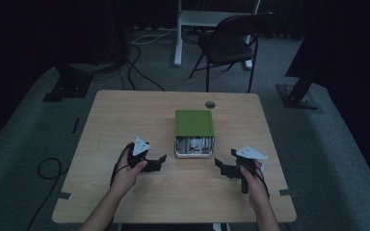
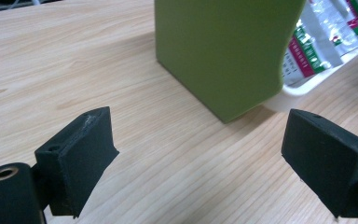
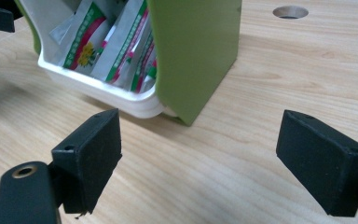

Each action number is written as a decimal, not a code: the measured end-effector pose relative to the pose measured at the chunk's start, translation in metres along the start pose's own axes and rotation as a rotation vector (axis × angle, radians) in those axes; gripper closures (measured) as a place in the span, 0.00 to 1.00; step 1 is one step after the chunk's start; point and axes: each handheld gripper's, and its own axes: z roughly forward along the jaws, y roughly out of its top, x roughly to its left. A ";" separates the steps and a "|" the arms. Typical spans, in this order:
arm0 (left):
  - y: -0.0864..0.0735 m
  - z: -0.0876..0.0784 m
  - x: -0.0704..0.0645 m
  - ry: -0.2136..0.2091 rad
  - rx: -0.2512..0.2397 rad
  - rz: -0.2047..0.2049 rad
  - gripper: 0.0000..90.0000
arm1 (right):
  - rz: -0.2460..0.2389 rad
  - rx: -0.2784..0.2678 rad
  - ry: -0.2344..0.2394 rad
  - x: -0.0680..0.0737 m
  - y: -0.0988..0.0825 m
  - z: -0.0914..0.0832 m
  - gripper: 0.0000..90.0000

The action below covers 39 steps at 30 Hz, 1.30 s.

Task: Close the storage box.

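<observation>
Wooden table (image 1: 125, 115): my left gripper (image 1: 160, 161) and right gripper (image 1: 221, 166) gape empty at seven and five o'clock of the green box (image 1: 194, 123); a careless nudge could spill its sachets (image 3: 121, 42).

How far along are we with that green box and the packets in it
Barely started, by the look of it. Done: the green box stands mid-table with its white drawer showing sachets at the near end. In hand: nothing; the left gripper and right gripper sit open on either side, clear of the box. Left: any handling of drawer or sachets.
</observation>
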 end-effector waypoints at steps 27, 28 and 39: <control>-0.042 -0.034 0.031 0.134 0.144 -0.038 0.11 | -0.066 0.065 0.026 0.020 -0.034 -0.012 0.15; -0.043 -0.036 0.032 0.141 0.147 -0.044 0.11 | -0.072 0.068 0.027 0.021 -0.034 -0.012 0.15; -0.059 -0.058 0.054 0.258 0.191 -0.105 0.11 | -0.100 0.101 0.023 0.023 -0.040 -0.012 0.15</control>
